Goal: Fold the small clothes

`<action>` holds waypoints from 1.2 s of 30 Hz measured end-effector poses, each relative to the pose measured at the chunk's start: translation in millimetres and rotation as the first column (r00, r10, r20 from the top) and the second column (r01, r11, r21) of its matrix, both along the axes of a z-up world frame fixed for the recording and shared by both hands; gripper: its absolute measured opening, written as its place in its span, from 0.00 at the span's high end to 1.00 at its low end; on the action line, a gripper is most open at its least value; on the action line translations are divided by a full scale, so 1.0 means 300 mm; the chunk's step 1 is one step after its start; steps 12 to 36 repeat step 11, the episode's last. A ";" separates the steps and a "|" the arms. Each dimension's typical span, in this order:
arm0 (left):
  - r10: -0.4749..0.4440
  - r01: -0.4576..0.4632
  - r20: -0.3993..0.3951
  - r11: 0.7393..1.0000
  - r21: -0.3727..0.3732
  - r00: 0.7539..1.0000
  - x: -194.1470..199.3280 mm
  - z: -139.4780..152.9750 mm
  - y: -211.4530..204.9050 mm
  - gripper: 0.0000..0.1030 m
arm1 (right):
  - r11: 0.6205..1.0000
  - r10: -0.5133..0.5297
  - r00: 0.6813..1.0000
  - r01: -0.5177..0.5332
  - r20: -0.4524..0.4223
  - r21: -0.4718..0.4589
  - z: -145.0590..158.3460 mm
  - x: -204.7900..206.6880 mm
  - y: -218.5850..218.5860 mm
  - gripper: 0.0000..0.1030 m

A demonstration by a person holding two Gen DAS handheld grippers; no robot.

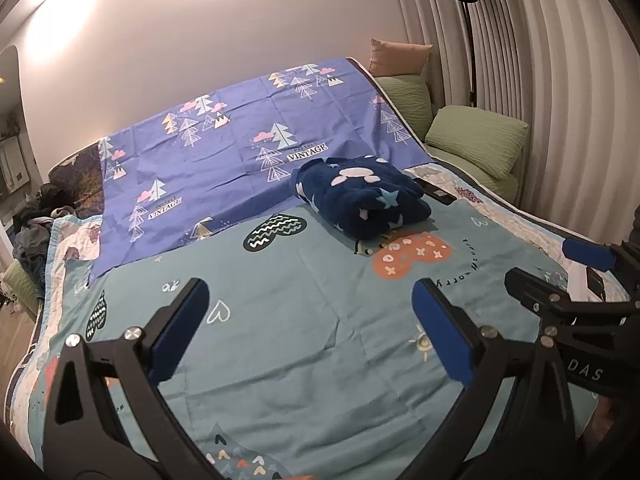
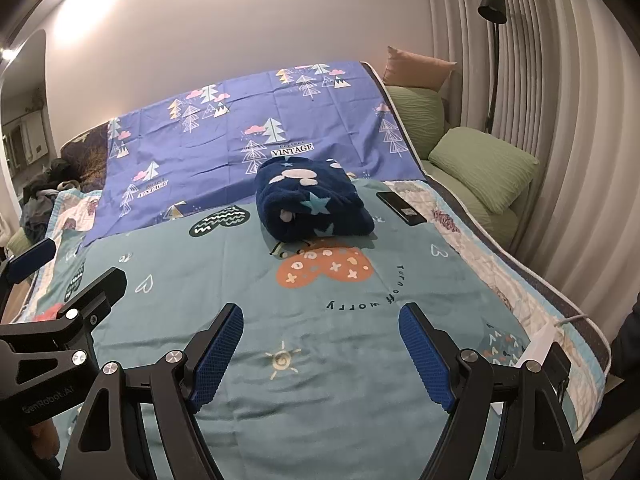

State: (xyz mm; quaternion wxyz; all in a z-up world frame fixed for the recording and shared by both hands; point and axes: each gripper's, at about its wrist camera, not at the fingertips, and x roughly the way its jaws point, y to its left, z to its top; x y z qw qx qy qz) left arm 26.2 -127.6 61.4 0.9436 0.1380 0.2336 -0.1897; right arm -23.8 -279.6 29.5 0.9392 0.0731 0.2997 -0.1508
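Note:
A folded navy fleece garment (image 1: 362,200) (image 2: 314,204) with pale stars and blobs lies as a bundle on the bed, where the teal sheet (image 1: 280,280) meets the purple tree-print sheet (image 1: 224,144). My left gripper (image 1: 312,308) hovers open over the teal sheet, well short of the bundle, nothing between its blue pads. My right gripper (image 2: 320,332) is open too, above the sheet in front of the bundle. In the left wrist view the right gripper (image 1: 556,268) shows at the right edge; in the right wrist view the left gripper (image 2: 68,264) shows at the left.
A black phone (image 2: 401,208) lies on the bed just right of the bundle. Green pillows (image 2: 484,168) and a floor lamp (image 2: 493,8) stand at the right by the curtain. A heap of dark clothes (image 1: 36,216) sits at the bed's far left. A white charger (image 2: 540,344) rests at the right edge.

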 end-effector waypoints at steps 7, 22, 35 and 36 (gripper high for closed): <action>0.003 -0.003 -0.002 1.000 0.003 1.000 -0.002 0.004 0.000 0.02 | 1.000 0.001 1.000 -0.001 -0.001 -0.019 0.009 0.012 0.012 0.20; 0.003 -0.003 -0.002 1.000 0.003 1.000 -0.003 0.006 0.000 0.02 | 1.000 -0.002 1.000 0.002 -0.001 -0.019 0.009 0.013 0.012 0.20; 0.003 -0.003 -0.002 1.000 0.003 1.000 -0.003 0.006 0.000 0.02 | 1.000 -0.002 1.000 0.002 -0.001 -0.019 0.009 0.013 0.012 0.20; 0.003 -0.003 -0.002 1.000 0.003 1.000 -0.003 0.006 0.000 0.02 | 1.000 -0.002 1.000 0.002 -0.001 -0.019 0.009 0.013 0.012 0.20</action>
